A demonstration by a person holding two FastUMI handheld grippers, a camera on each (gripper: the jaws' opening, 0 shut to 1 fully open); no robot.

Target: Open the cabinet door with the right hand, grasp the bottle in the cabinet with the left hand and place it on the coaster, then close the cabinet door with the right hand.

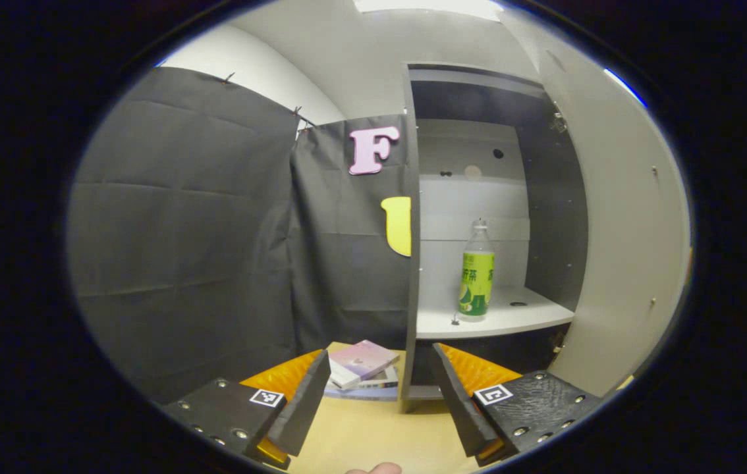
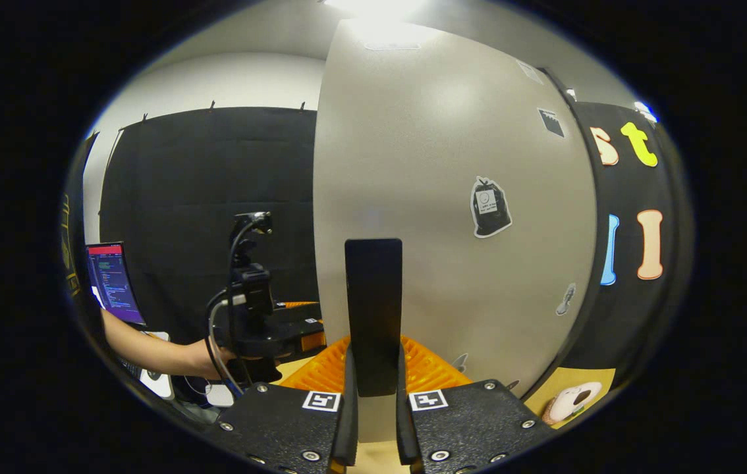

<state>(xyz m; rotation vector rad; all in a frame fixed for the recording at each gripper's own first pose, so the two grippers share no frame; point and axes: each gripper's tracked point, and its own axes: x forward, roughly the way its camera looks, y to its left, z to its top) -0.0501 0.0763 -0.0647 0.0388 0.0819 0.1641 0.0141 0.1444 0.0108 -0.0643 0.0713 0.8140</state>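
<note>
Inside the open cabinet (image 1: 545,197), near its shelf's (image 1: 531,316) front edge, the bottle (image 1: 476,271) is standing upright, ahead and slightly right of the wide-open left claw (image 1: 380,395), while the right claw (image 2: 373,411) is pinching the door handle (image 2: 373,309).

left gripper view faces open cabinet (image 1: 479,197), right gripper view close against door (image 2: 439,197)

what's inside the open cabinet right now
A green-labelled bottle stands upright on the white shelf of the cabinet, with a small dark bit near its base. The space below the shelf is dark, so anything there is hidden.
</note>
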